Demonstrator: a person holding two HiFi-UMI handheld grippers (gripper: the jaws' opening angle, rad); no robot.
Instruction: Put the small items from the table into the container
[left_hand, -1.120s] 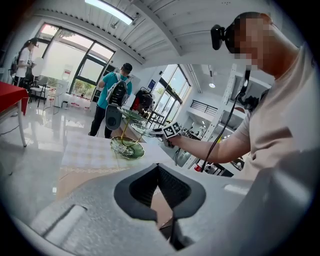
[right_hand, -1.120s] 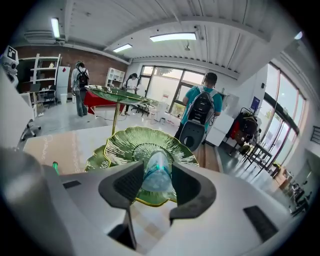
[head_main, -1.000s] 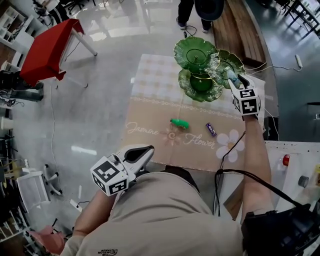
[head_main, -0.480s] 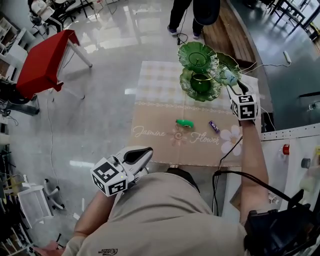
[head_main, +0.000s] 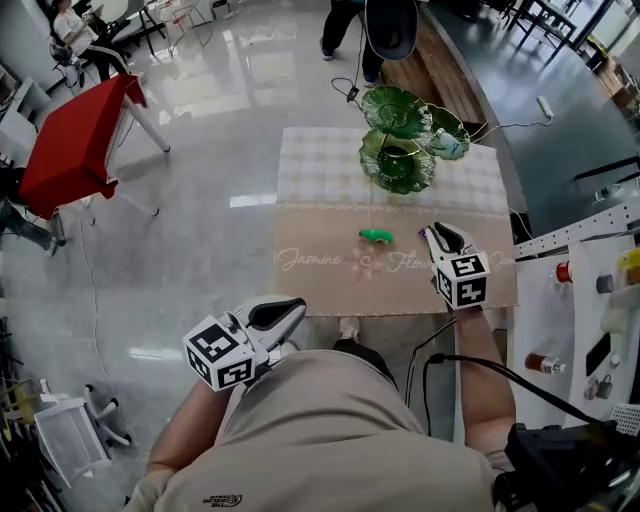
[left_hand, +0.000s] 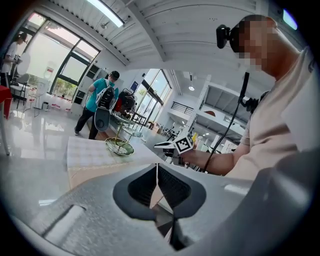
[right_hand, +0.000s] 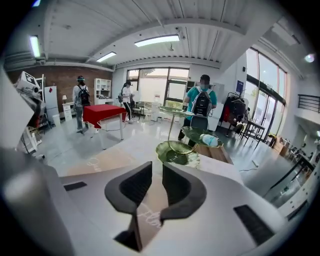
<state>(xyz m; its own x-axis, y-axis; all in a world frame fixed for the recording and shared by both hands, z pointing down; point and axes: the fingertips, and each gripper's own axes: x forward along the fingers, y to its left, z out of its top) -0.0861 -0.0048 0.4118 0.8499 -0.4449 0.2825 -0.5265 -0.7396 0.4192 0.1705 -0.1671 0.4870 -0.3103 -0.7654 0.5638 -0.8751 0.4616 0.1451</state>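
Item (head_main: 376, 236) near right gripper (head_main: 432, 234), apart

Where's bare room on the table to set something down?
Bare: the checked patch left of the stand, and the tan strip left of the green item. Crowded: the far right corner, taken up by the stand, and the near right, where the right gripper hovers, its jaws closing with nothing between them.

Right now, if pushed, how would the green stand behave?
The stand looks like glass, so probably fragile. Its dishes spread wide on a thin stem, so a high push might tip it.
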